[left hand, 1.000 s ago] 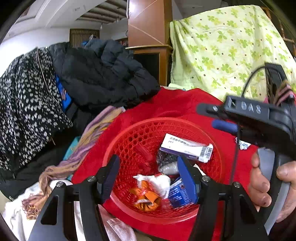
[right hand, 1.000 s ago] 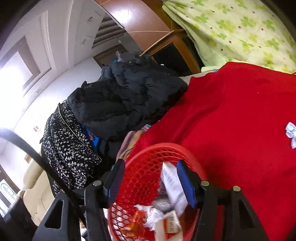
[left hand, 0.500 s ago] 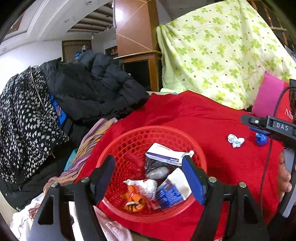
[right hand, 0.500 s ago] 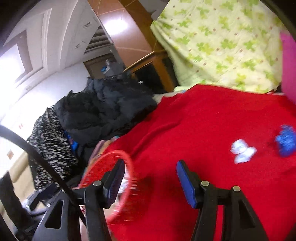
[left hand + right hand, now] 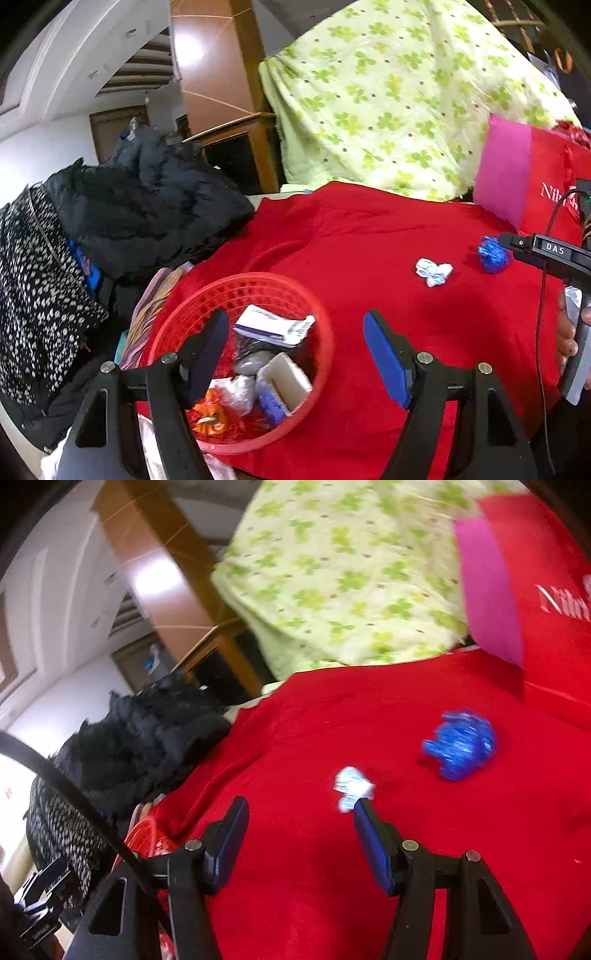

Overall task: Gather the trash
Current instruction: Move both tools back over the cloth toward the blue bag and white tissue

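Red blanket ahead; my right gripper gapes wide and empty, white wrapper just beyond its right fingertip, blue wad farther right. Probably light, crinkly; I'd pinch its bunched middle.

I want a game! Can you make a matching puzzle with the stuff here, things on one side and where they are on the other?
Things:
1. blue wrapper
2. white box
3. black jacket
4. green sheet

Places:
A. in the red basket
B. piled left of the red cloth
C. draped behind the red cloth
D. loose on the red cloth, beside a white wrapper

Pairs: 1-D, 2-A, 3-B, 4-C
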